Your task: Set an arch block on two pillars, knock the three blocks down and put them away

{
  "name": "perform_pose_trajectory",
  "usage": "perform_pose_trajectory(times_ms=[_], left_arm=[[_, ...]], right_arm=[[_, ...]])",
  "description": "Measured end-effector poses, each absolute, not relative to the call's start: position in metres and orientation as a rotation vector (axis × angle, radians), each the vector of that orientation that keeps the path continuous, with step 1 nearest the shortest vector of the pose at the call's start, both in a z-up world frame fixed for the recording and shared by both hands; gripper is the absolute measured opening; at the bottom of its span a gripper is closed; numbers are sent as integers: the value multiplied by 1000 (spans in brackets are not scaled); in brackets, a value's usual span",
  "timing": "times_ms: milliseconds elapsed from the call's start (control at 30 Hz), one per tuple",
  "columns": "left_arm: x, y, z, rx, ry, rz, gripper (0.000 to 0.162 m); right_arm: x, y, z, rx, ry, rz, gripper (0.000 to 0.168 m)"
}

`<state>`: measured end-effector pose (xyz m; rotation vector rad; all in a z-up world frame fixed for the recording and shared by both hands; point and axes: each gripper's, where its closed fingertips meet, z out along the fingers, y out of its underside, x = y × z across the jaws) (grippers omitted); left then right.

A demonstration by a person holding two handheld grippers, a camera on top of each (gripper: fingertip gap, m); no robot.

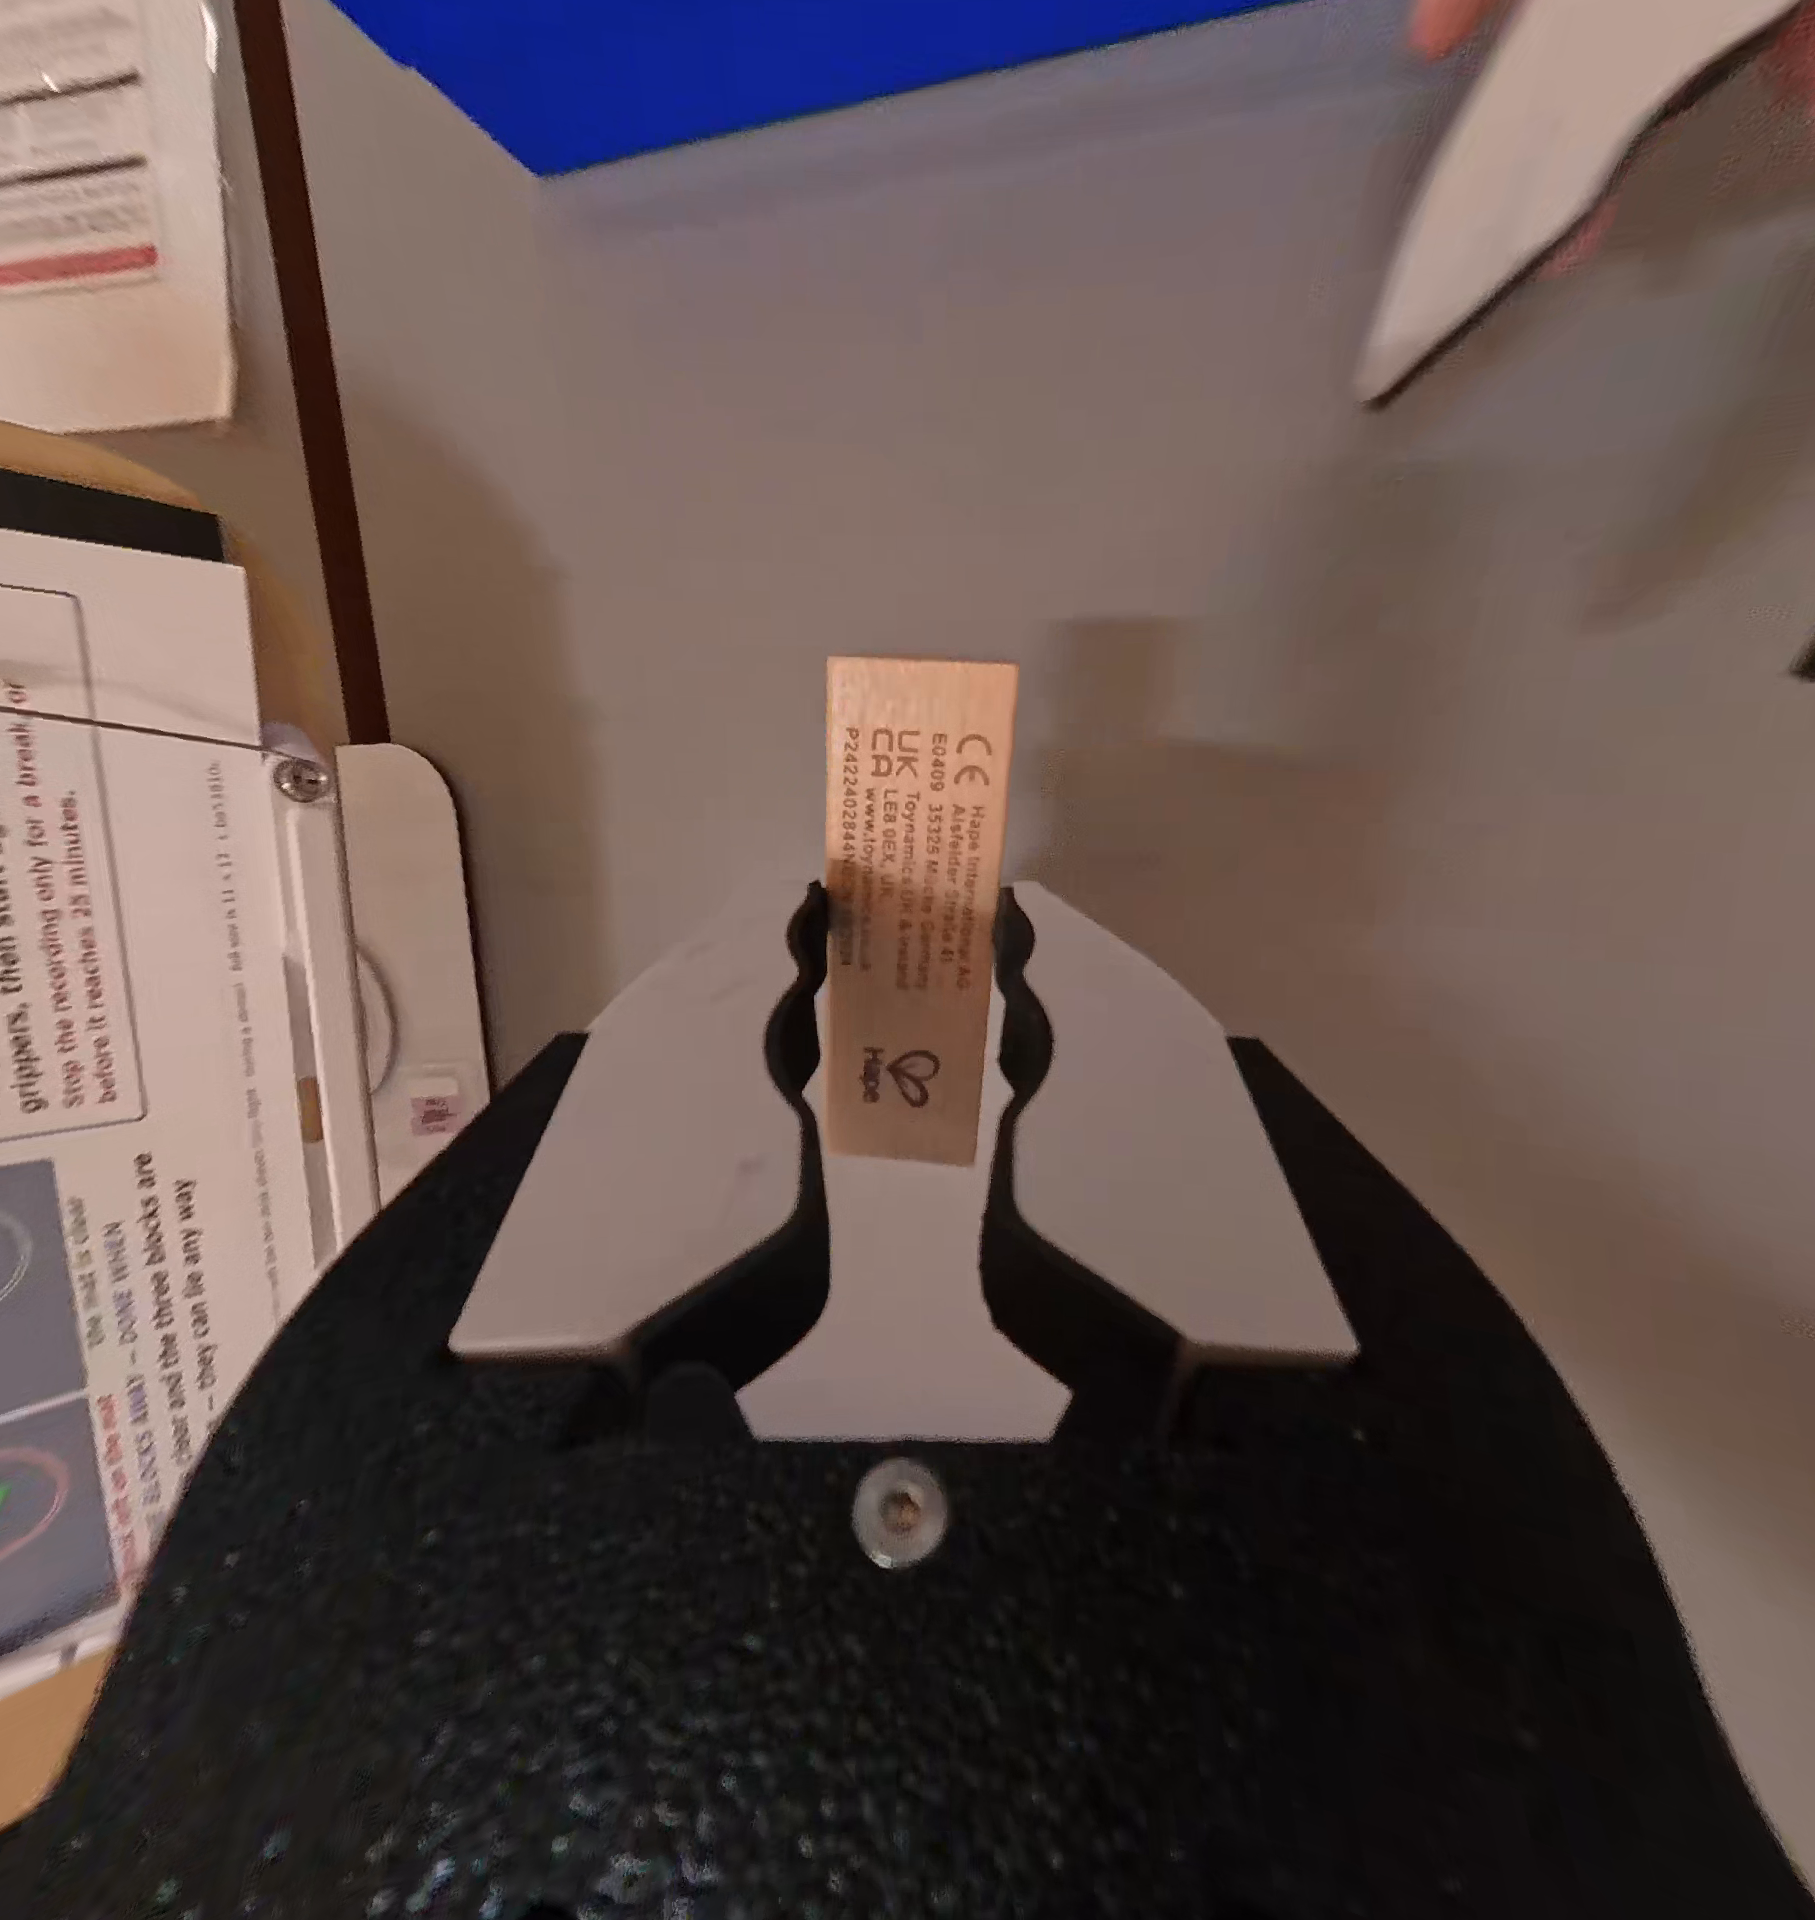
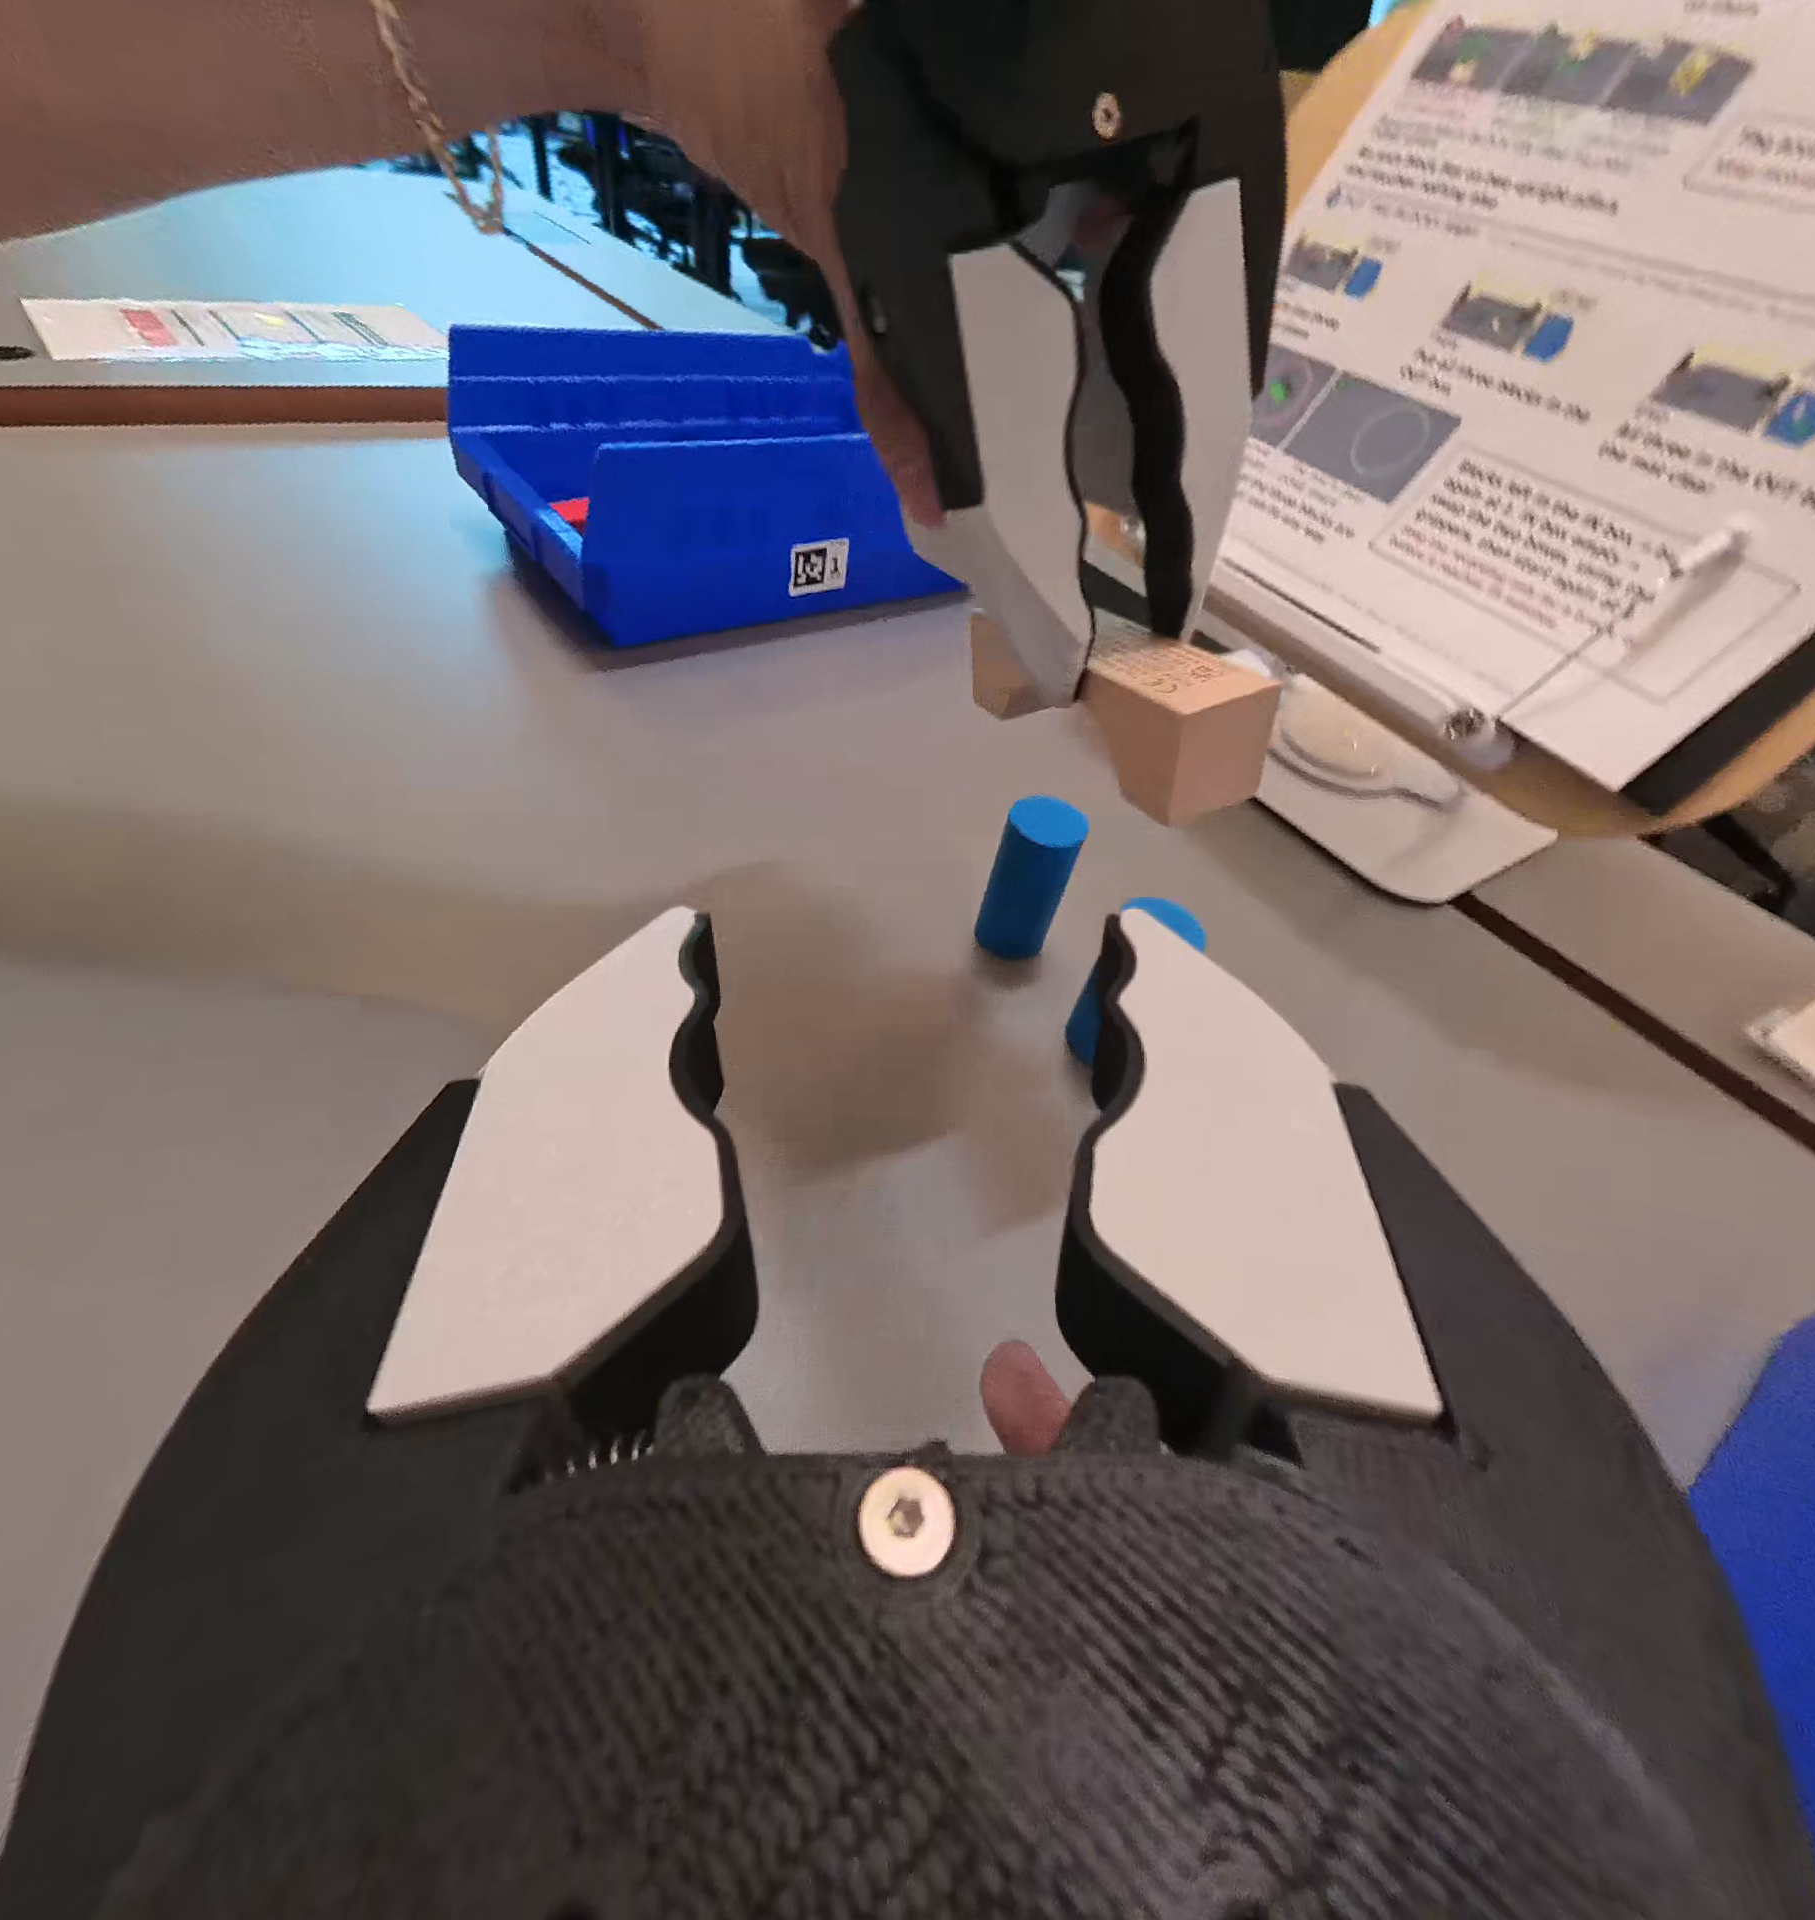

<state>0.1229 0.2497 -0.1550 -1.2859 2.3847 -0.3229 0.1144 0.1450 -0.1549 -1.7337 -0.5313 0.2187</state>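
Note:
My left gripper (image 1: 913, 894) is shut on a pale wooden block (image 1: 918, 790) with print on its face, gripped across its narrow sides. The right wrist view shows a hand holding this gripper (image 2: 1116, 649) pointing down, with the block (image 2: 1183, 727) a little above the grey table (image 2: 259, 779). My right gripper (image 2: 908, 935) is open and empty above the table. A blue cylinder (image 2: 1028, 878) stands just beyond its fingertips. A second blue cylinder (image 2: 1168, 920) is partly hidden behind its right finger. The right gripper also shows blurred in the left wrist view (image 1: 1568, 208).
A blue bin (image 2: 695, 509) with a red block (image 2: 570, 511) inside stands at the back of the table; its edge shows in the left wrist view (image 1: 778, 73). A tilted instruction sheet on a stand (image 2: 1557, 364) is at the right. Another blue object (image 2: 1786, 1507) is at lower right.

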Motion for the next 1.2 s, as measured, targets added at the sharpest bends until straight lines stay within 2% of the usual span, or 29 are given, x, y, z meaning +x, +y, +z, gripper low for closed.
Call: perform_pose_trajectory(times_ms=[33, 300, 900, 1000, 1200], left_arm=[[128, 254, -162, -1297, 2394, -315, 31], [141, 272, -202, -1345, 2484, -252, 31], [141, 272, -213, -1440, 2502, -246, 32], [141, 274, -211, -1450, 2470, -237, 47], [146, 268, -169, -1459, 2287, -470, 56]], right_arm=[[116, 142, -158, -1738, -516, 217, 71], [128, 124, -167, -1747, -465, 239, 70], [127, 123, -175, -1768, -467, 256, 70], [127, 123, -174, -1765, -465, 258, 71], [127, 124, -178, -1784, -456, 246, 70]])
